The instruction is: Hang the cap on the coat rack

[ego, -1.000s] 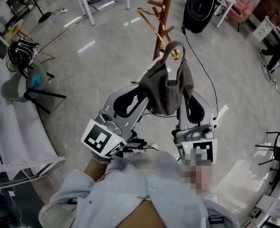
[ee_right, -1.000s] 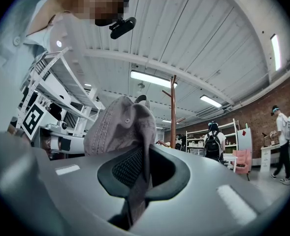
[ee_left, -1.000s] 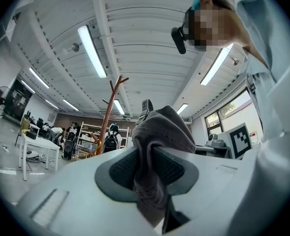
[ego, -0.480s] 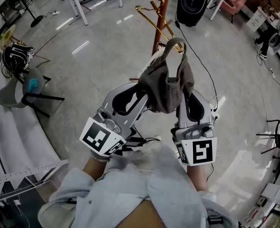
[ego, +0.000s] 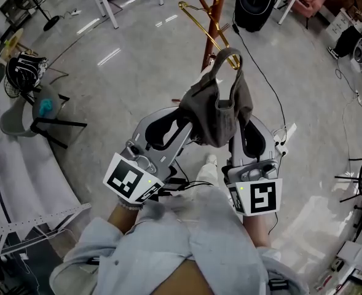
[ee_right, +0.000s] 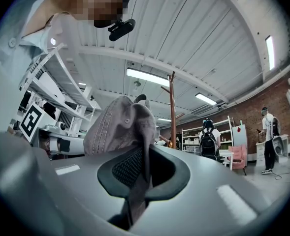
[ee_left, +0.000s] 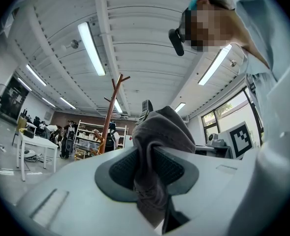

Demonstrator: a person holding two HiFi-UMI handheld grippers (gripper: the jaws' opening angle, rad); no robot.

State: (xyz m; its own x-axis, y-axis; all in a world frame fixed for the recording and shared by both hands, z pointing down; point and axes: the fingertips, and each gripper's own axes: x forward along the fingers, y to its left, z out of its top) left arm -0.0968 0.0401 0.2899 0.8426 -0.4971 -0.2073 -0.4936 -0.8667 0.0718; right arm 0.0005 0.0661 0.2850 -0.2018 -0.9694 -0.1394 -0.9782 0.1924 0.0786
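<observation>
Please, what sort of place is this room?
Probably a lab or workshop-like workspace, not a home: white tables, storage shelves by a brick wall, and a cable trailing across the polished floor.

The grey-brown cap (ego: 216,112) is soft, matt cloth. The reddish-brown coat rack (ego: 213,26) looks wooden; the pale floor (ego: 137,72) shines glossy.
</observation>
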